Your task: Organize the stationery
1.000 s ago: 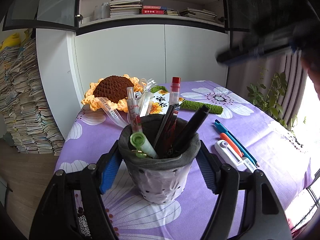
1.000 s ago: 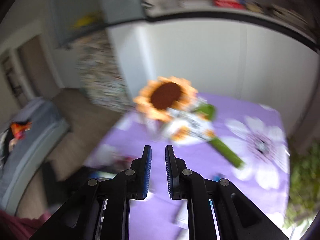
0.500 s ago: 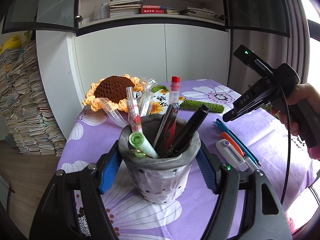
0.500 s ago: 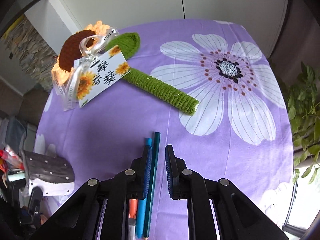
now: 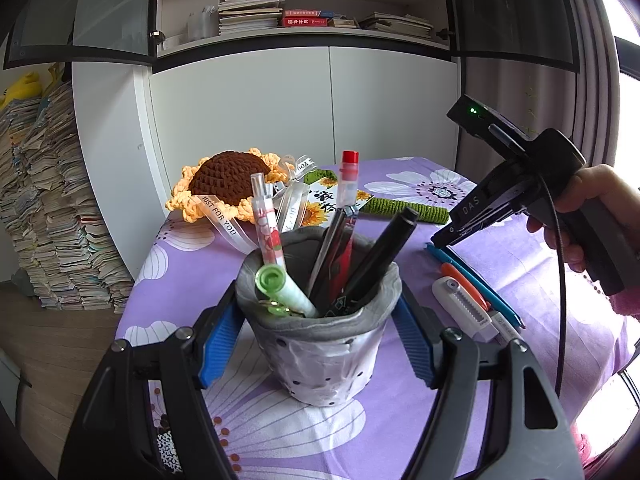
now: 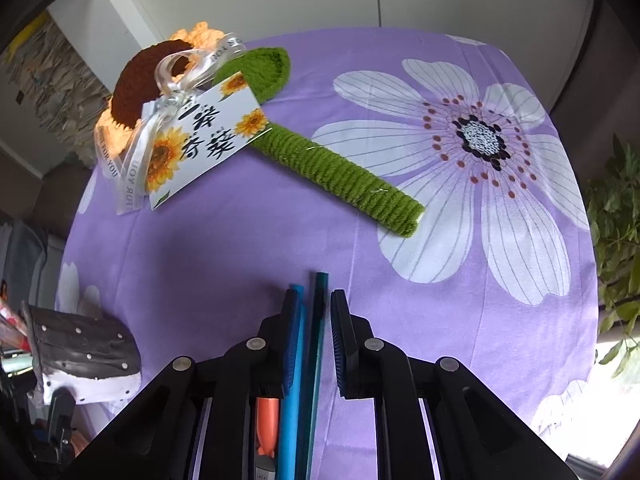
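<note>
My left gripper [image 5: 318, 320] is shut on a grey pen pot [image 5: 320, 344] holding several pens, among them a black marker [image 5: 380, 252], a red-capped pen [image 5: 346, 188] and a green-capped one [image 5: 280, 288]. The pot also shows at the lower left of the right wrist view [image 6: 80, 356]. My right gripper [image 6: 314, 308] hovers low over pens lying on the purple cloth, jaws a narrow gap apart, with a teal pen [image 6: 318, 340] between them and a blue pen [image 6: 294, 380] beside it. It appears in the left wrist view [image 5: 444, 240] too.
A crocheted sunflower [image 6: 160, 76] with green stem [image 6: 340, 172] and a card [image 6: 200, 140] lies at the table's far side. An orange pen [image 5: 464, 284] and a white cutter [image 5: 464, 308] lie right of the pot. A plant [image 6: 616, 216] stands past the right edge.
My right gripper swung down from high up to just above the pens on the cloth and now straddles the teal pen. The left gripper and pot have not moved.
</note>
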### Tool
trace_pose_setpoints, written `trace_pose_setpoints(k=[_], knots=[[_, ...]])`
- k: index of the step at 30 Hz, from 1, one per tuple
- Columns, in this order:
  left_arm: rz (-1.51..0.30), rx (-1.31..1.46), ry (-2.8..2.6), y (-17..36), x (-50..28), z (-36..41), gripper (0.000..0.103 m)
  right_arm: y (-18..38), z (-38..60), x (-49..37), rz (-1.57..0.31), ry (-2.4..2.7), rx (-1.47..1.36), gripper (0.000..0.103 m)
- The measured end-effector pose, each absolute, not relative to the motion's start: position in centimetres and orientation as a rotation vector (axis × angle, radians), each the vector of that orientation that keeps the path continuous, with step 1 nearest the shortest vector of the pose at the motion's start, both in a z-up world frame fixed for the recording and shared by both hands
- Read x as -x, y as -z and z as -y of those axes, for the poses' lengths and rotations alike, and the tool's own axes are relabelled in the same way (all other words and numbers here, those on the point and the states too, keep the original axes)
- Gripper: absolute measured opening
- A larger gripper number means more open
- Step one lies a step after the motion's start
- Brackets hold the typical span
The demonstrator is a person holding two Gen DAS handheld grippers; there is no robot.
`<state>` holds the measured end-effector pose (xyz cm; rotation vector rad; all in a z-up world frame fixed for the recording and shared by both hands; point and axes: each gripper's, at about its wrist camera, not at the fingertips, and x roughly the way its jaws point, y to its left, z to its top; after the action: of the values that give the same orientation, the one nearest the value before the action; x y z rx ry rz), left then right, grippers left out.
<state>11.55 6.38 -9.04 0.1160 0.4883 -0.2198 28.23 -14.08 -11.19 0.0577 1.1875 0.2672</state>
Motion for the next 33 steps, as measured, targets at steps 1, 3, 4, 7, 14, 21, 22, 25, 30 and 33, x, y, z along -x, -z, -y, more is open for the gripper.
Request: trace_pose_setpoints(k=[1, 3, 4, 7, 14, 21, 22, 25, 30, 33], knots=[[-0.489, -0.116, 0.22, 9.0, -11.6, -6.4, 0.071, 11.2, 14.2, -28.3, -1.189, -0.265, -0.064, 0.013], [-0.489, -0.116, 0.22, 9.0, -11.6, -6.4, 0.071, 11.3, 14.5, -28.4, -1.192, -0.263, -0.07, 0.013], [-0.489, -0.116, 0.22, 9.1, -11.5, -6.4, 0.071, 11.3, 14.5, -28.5, -1.192, -0.256, -0.065, 0.012], [-0.488, -0.117, 0.219, 9.0, -11.5, -6.4, 0.071, 11.7, 14.5, -28.8, -1.205, -0.245, -0.053, 0.013], [-0.491, -0.119, 0.219, 9.0, -11.6, -6.3, 0.071, 11.7, 13.5, -29.2, -1.202, -0.232, 0.003, 0.013], [-0.492, -0.119, 0.22, 9.0, -11.7, -6.1, 0.071, 10.2, 12.9, -28.0, -1.124, -0.255, 0.021, 0.008], [-0.491, -0.121, 0.22, 9.0, -11.7, -6.1, 0.071, 9.5, 12.9, -27.5, -1.101, -0.255, 0.016, 0.008], [-0.49, -0.119, 0.221, 9.1, -11.8, -6.1, 0.071, 6.8, 13.5, -25.8, -1.026, -0.281, -0.007, 0.008], [-0.489, -0.121, 0.217, 9.1, -11.8, -6.1, 0.071, 1.1, 13.2, -21.5, -0.852, -0.397, -0.045, 0.008], [-0.49, -0.121, 0.216, 9.1, -11.8, -6.1, 0.071, -2.5, 11.9, -19.2, -0.71, -0.498, -0.08, 0.008]])
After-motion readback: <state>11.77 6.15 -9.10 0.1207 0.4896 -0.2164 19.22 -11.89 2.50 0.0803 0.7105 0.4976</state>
